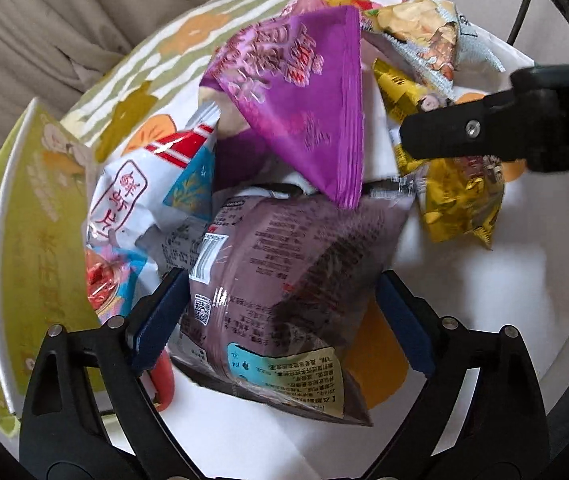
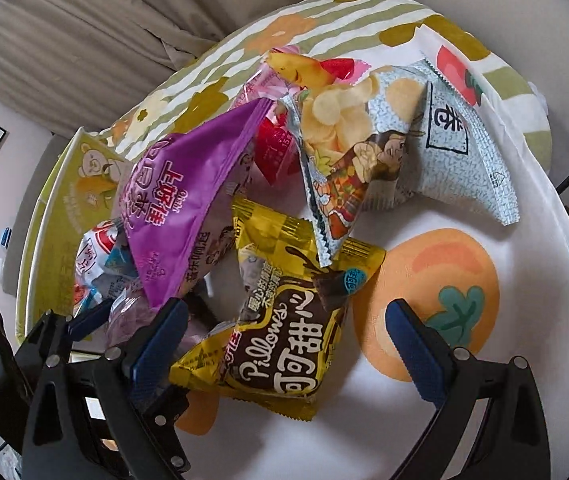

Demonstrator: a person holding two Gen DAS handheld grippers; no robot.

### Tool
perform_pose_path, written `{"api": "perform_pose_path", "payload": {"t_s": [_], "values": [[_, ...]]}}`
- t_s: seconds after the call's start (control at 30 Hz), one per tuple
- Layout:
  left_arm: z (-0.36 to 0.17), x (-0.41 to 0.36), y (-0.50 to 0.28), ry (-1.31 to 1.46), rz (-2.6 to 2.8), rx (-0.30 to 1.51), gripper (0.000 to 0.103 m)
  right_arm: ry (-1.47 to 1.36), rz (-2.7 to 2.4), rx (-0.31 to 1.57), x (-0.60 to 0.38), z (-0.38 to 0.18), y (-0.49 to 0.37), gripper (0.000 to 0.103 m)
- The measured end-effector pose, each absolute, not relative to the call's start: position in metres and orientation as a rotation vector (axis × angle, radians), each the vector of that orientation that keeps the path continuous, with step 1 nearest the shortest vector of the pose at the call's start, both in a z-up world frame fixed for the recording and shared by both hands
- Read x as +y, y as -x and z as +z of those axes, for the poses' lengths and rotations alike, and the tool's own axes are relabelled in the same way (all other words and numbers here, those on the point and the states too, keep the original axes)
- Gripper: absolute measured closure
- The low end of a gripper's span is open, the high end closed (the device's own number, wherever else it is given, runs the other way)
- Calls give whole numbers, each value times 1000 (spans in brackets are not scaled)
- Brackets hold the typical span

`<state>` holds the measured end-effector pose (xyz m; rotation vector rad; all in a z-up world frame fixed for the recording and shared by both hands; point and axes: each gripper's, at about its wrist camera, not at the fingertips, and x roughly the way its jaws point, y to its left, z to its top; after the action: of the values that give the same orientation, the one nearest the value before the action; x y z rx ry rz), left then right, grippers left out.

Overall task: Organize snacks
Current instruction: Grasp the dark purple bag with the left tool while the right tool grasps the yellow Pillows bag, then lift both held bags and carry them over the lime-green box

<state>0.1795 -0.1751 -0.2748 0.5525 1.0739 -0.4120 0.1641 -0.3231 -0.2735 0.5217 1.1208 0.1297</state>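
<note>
Bedsheet, printed with persimmons and carrying a heap of snack packets, with a yellow-green carton standing at its left edge. The left gripper straddles the mauve packet, which lies back-side up at the near end of the heap; its jaws stand wide, the left pad about touching the packet's edge and the right pad apart from it, so nothing is gripped yet. The right gripper stands equally wide over the yellow cocoa Pillows packet, near the middle of the sheet; its left pad is close to the packet's corner, its right pad over a bare persimmon print.

The step in hand appears to be a paired pick-up. It would be done well by closing each pair of pads on the packet's flat body rather than its crimped seal, gently enough not to crush the contents, and by lifting clear of the purple packet, which leans over both targets and may be dragged along.

Count, largest first: one sheet; one carton; two grippers; packets, at least six, namely one purple, one mauve, one pale-blue crisp packet, one yellow, one white-and-red, one pink-and-red, partly hidden
</note>
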Motion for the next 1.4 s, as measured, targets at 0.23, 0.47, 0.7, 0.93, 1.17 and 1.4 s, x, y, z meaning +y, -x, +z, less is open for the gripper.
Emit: {"api": "perform_pose_path", "payload": {"t_s": [0.23, 0.47, 0.7, 0.93, 1.17, 1.4], "values": [[-279, -175, -176, -566, -422, 1090, 39, -534, 109, 1138, -326, -280, -166, 9], [-270, -165, -173, -496, -406, 1115, 44, -544, 110, 1158, -327, -286, -164, 21], [-266, -155, -164, -453, -391, 1144, 45, -531, 120, 1159, -314, -285, -169, 47], [-257, -147, -151, -420, -365, 1147, 45, -503, 136, 1159, -310, -284, -164, 60], [-243, -147, -150, -369, -343, 1125, 46, -471, 151, 1133, -314, -269, -146, 60], [-204, -149, -130, -321, -320, 1046, 46, -403, 168, 1072, -305, -227, -140, 60]]}}
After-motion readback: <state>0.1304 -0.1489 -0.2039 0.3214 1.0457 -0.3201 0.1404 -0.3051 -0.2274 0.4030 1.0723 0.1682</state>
